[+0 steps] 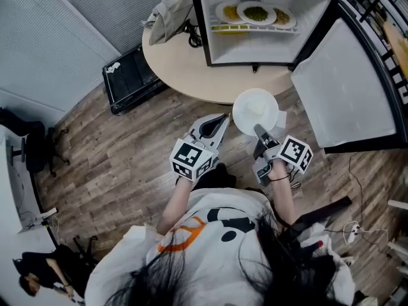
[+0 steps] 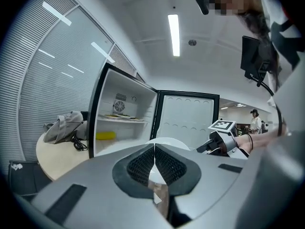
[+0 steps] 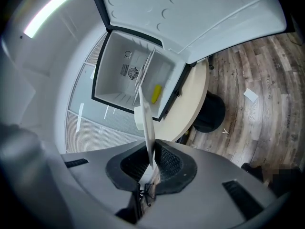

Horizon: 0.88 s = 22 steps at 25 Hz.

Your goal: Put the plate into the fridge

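Fridge (image 1: pixel 274 51) open; dishes (image 1: pixel 256 13) fill its shelf (image 1: pixel 271 30), room beneath

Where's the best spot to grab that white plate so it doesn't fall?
Grab the plate by its rim, from the side away from the fridge. It is thin and flat, so a claw can only pinch its edge; the right claw is shut on that rim.

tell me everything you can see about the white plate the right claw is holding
The round white plate is plain and smooth, ceramic or plastic by its look, with a shallow rim. It is held about level, face up, in front of the open white fridge, and shows against the near edge of the round beige table. The right claw is shut on its near rim; nothing else grips it. A pale lump seems to lie on it, too faint to name.
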Each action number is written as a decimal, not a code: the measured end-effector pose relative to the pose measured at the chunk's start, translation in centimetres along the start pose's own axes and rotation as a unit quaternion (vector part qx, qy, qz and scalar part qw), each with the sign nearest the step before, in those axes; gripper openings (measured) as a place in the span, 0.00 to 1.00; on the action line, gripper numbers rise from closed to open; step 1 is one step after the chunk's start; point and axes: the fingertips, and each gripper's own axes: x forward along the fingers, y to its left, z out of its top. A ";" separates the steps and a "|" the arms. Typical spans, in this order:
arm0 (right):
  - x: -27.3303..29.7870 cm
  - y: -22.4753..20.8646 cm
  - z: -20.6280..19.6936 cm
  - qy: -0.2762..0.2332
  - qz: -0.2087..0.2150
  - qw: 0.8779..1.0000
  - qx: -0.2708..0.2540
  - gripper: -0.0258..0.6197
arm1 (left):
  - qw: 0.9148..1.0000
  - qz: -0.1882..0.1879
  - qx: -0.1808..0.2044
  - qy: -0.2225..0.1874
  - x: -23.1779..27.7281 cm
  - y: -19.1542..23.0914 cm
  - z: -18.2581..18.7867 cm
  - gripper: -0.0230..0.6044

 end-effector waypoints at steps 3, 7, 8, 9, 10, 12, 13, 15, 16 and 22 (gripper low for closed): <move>1.0 0.5 0.0 -0.009 -0.002 1.000 0.005 0.09 | 1.000 -0.011 0.000 -0.004 0.3 1.3 0.3 0.05; 2.0 1.0 0.1 -0.012 -0.010 1.000 0.000 0.09 | 1.000 -0.016 -0.011 -0.010 0.6 2.9 0.3 0.05; 2.2 1.0 0.1 -0.012 -0.011 1.000 0.001 0.09 | 1.000 -0.017 -0.014 -0.010 0.7 3.2 0.1 0.06; 2.3 1.0 0.1 -0.011 -0.012 1.000 0.002 0.09 | 1.000 -0.018 -0.016 -0.009 0.9 3.4 0.0 0.05; 2.4 1.0 0.2 -0.011 -0.014 1.000 0.003 0.09 | 1.000 -0.019 -0.018 -0.008 1.0 3.5 -0.2 0.06; 2.4 0.8 0.2 -0.010 -0.020 1.000 0.004 0.09 | 1.000 -0.022 -0.021 -0.006 1.4 3.6 -0.3 0.06; 2.5 0.8 0.3 -0.009 -0.023 1.000 0.004 0.09 | 0.999 -0.024 -0.022 -0.006 1.5 3.6 -0.4 0.05; 2.7 0.8 0.6 -0.009 -0.023 1.000 0.005 0.09 | 0.999 -0.026 -0.024 -0.005 1.7 3.6 -0.3 0.05; 3.0 0.8 0.8 -0.008 -0.024 1.000 0.006 0.09 | 0.999 -0.026 -0.024 -0.004 1.8 3.7 -0.3 0.06; 5.6 0.7 1.9 0.006 -0.020 1.000 0.009 0.09 | 1.000 -0.011 -0.027 0.000 3.1 6.0 -0.4 0.05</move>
